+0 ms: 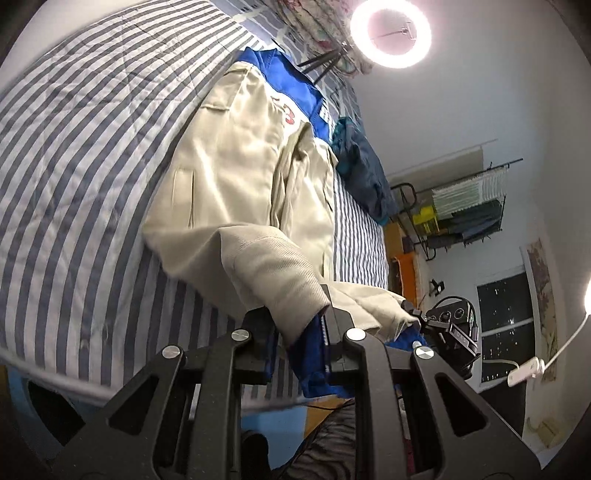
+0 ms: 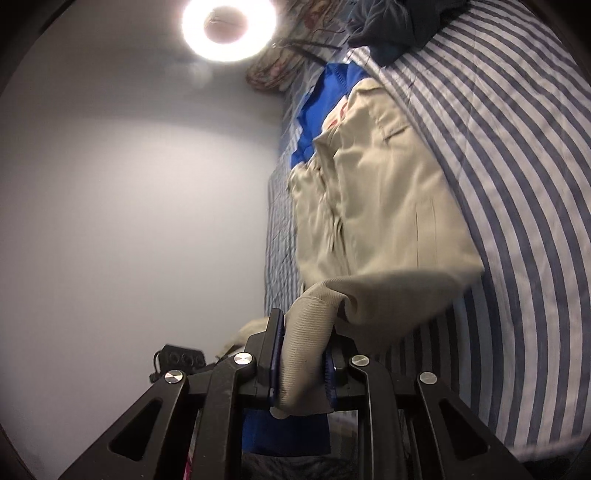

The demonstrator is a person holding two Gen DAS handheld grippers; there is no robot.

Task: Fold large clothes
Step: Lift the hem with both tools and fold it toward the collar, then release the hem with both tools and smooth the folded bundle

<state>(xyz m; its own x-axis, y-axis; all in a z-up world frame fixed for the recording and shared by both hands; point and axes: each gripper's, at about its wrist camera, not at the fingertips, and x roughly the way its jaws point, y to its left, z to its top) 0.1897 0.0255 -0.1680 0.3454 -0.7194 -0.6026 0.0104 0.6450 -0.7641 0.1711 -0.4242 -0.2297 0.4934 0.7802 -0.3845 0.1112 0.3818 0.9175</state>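
Note:
A beige jacket (image 1: 229,166) with blue lining lies lengthwise on the blue-and-white striped bed cover (image 1: 74,184). Its near hem is lifted off the bed. In the left wrist view my left gripper (image 1: 295,314) is shut on one corner of that hem, with blue lining hanging below the pads. The right gripper (image 1: 413,314) shows at the right, pinching the other hem corner. In the right wrist view the same jacket (image 2: 388,192) stretches away over the striped cover (image 2: 517,184), and my right gripper (image 2: 306,332) is shut on a thick fold of beige hem.
A dark blue garment (image 1: 362,173) is heaped beside the jacket's far end. A ring light (image 1: 390,33) glows above a floral cloth (image 1: 317,22). A wire rack (image 1: 465,206) stands past the bed's edge. A white wall (image 2: 129,184) borders the bed.

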